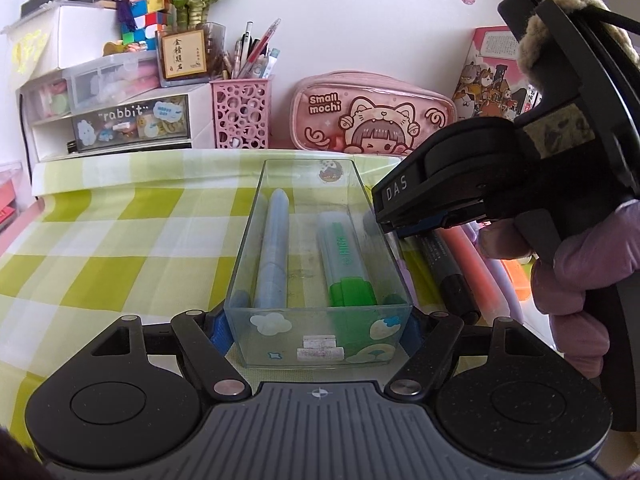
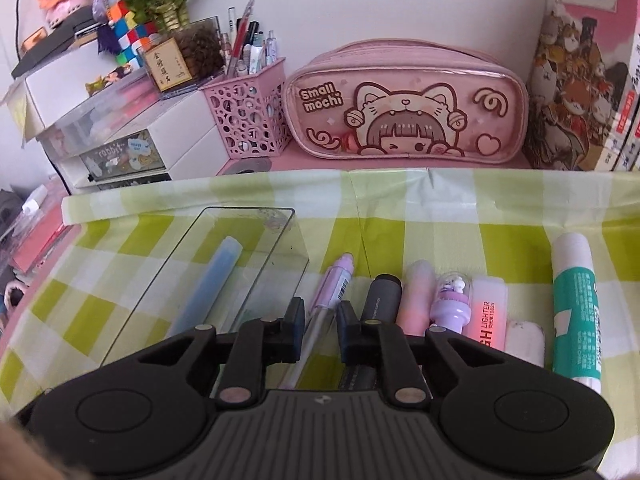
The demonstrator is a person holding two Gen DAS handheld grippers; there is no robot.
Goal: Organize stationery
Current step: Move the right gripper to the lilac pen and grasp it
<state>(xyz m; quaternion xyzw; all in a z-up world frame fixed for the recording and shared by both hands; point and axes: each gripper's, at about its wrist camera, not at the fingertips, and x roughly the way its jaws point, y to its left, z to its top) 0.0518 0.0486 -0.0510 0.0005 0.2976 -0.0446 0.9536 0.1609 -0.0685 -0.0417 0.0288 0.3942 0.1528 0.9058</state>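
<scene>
My left gripper (image 1: 318, 330) is shut on the near end of a clear plastic box (image 1: 316, 344) on the green checked cloth. Inside lie a blue marker (image 1: 274, 248) and a green highlighter (image 1: 346, 256). My right gripper (image 2: 319, 334) is open, its fingers on either side of a lilac pen (image 2: 326, 304) that lies on the cloth just right of the box (image 2: 224, 264). In the left wrist view the right gripper (image 1: 424, 224) hangs over the box's right wall. A row of stationery lies to the right: a dark marker (image 2: 382, 292), a pink pen (image 2: 418, 300), a pink highlighter (image 2: 486, 316), a glue stick (image 2: 576, 304).
A pink pencil case (image 2: 404, 104) and a pink pen holder (image 2: 248, 120) stand against the wall behind the cloth. White drawers (image 2: 120, 152) are at the back left, books (image 2: 580, 80) at the back right. A purple figurine topper (image 2: 450, 300) and a white eraser (image 2: 524, 342) lie in the row.
</scene>
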